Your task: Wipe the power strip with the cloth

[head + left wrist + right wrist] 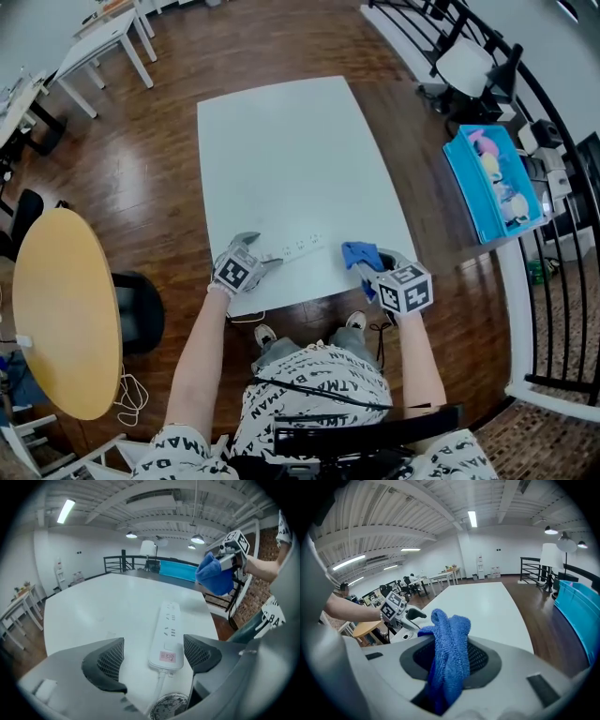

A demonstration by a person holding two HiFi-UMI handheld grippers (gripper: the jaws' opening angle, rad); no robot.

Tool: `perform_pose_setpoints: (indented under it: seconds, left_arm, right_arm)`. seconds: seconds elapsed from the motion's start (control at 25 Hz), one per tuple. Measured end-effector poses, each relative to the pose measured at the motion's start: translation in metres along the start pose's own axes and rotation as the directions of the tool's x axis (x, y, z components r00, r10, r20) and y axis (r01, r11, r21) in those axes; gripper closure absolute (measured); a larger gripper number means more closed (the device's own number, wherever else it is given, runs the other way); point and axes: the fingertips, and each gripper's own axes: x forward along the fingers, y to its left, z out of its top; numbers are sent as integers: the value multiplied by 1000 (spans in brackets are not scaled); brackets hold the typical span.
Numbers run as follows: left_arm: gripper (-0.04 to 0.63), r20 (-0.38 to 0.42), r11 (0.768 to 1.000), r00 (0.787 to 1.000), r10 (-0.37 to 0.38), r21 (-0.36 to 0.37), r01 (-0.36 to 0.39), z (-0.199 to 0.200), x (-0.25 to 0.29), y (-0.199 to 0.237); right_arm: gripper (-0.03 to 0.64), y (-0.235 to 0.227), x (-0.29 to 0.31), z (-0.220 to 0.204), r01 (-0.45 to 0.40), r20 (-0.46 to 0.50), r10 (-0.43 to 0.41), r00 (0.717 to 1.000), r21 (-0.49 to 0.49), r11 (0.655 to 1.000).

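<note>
Clamping the cloth (451,632) in my right gripper (449,665), I have my left gripper (154,656) released, straddling the strip (168,627) on the tabletop (101,613).

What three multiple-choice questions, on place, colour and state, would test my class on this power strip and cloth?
1. Where on the table is the power strip? A near the front edge; B at the far edge; C in the middle.
2. What colour is the cloth? A red; B blue; C yellow.
3. How does the left gripper stand? A shut on the cloth; B shut on the power strip; C open, jaws either side of the power strip.
Answers: A, it lies by the person's edge; B, blue folds fill the right gripper; C, gaps show beside both pads.
</note>
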Motion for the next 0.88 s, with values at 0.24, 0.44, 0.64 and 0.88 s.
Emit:
perform_pose_setpoints:
  seconds: [0.24,0.44,0.64,0.88]
  left_arm:
    - [228,229,952,946,229,-255,-169,26,-72,20]
    - [541,286,818,838,464,-502,-282,13,-136,11]
    - [595,250,710,776,579,-623,-328,-3,-151,-17]
    - [595,269,676,748,606,-670,-307,9,-153,-46]
  right_arm:
    - [480,0,0,8,-22,65,19,998,58,998]
    - [480,11,9,14,-35,132,21,991,105,994]
    - [480,34,21,19,-80,156,63,986,105,991]
    - [483,58,22,18,-84,145,78,986,40,996]
